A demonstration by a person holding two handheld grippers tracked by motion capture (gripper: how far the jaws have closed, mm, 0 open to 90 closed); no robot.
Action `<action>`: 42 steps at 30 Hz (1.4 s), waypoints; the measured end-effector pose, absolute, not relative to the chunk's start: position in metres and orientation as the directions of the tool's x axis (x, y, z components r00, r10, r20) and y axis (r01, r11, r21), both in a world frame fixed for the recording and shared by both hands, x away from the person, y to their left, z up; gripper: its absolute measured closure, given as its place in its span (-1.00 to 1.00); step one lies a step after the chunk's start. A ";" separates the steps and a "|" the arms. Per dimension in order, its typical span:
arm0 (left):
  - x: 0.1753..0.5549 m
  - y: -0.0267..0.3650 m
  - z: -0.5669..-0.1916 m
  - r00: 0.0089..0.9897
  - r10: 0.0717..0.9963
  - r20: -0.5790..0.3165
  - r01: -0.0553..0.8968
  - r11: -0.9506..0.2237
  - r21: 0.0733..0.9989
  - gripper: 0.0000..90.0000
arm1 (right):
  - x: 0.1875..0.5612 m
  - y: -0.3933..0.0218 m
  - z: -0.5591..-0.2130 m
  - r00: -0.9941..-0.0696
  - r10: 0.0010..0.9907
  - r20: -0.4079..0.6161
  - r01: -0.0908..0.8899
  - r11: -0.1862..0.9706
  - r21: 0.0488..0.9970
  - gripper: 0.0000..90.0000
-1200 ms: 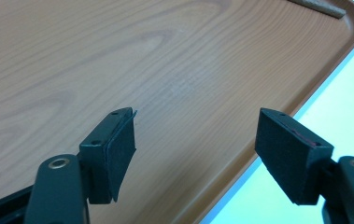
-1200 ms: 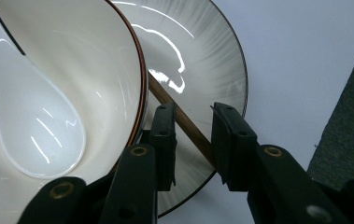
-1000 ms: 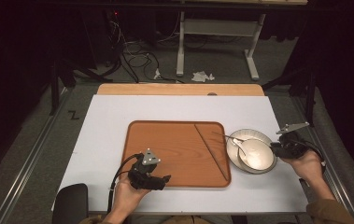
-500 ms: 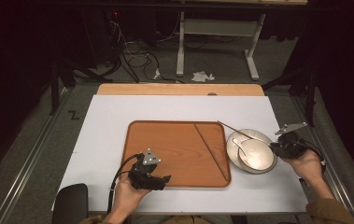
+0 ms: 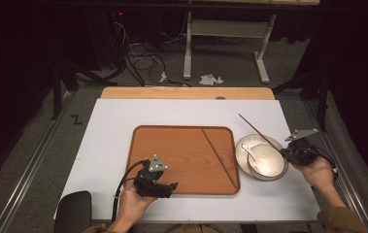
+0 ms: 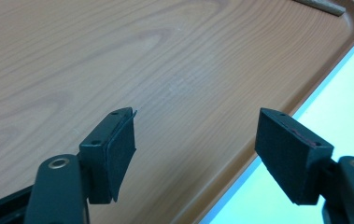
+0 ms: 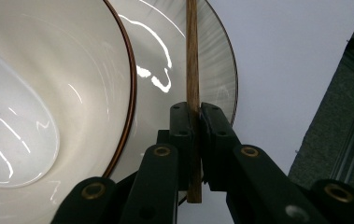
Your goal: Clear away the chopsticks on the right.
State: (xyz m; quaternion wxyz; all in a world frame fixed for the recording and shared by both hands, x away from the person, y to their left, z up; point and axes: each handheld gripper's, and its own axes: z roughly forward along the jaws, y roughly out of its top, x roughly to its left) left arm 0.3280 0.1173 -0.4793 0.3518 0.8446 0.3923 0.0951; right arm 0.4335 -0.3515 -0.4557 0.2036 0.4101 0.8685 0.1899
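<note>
A brown wooden tray (image 5: 172, 145) lies in the middle of the white table, with one chopstick (image 5: 219, 158) lying slantwise along its right side. My left gripper (image 5: 171, 187) hovers open over the tray's near edge; its pads (image 6: 121, 144) stand wide apart above bare tray wood (image 6: 118, 56), and the chopstick's end (image 6: 322, 5) shows far off. Right of the tray a cream bowl (image 5: 264, 158) holds a white spoon (image 5: 252, 156). My right gripper (image 5: 283, 151) is shut on a second chopstick (image 5: 259, 132), which points away over the bowl. Up close, the jaws (image 7: 192, 109) pinch this chopstick (image 7: 192, 46) above a plate (image 7: 216, 70), beside the bowl (image 7: 72, 93) and spoon (image 7: 11, 140).
A light wooden board (image 5: 186, 93) runs along the table's far edge. Beyond it stand a white table frame (image 5: 227, 29) and cables (image 5: 138, 58) on the floor. A black rounded object (image 5: 72, 211) sits at the near left corner. Bare white table (image 5: 108, 131) lies left of the tray.
The chopstick in my right gripper has lifted off the bowl, its far tip swinging away and up. My left gripper has stayed put.
</note>
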 end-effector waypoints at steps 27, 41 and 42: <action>0.331 0.113 -0.476 0.702 0.704 -0.107 0.566 -0.460 0.684 -0.35 | 0.381 -0.319 -0.403 -0.572 0.800 -0.181 0.529 0.528 0.664 0.89; 0.336 0.104 -0.474 0.733 0.673 -0.096 0.534 -0.482 0.695 -0.35 | 0.348 -0.263 -0.416 -0.651 0.746 -0.139 0.514 0.568 0.643 0.89; 0.336 0.103 -0.474 0.735 0.671 -0.098 0.532 -0.482 0.696 -0.35 | 0.347 -0.257 -0.419 -0.658 0.741 -0.134 0.514 0.573 0.638 0.89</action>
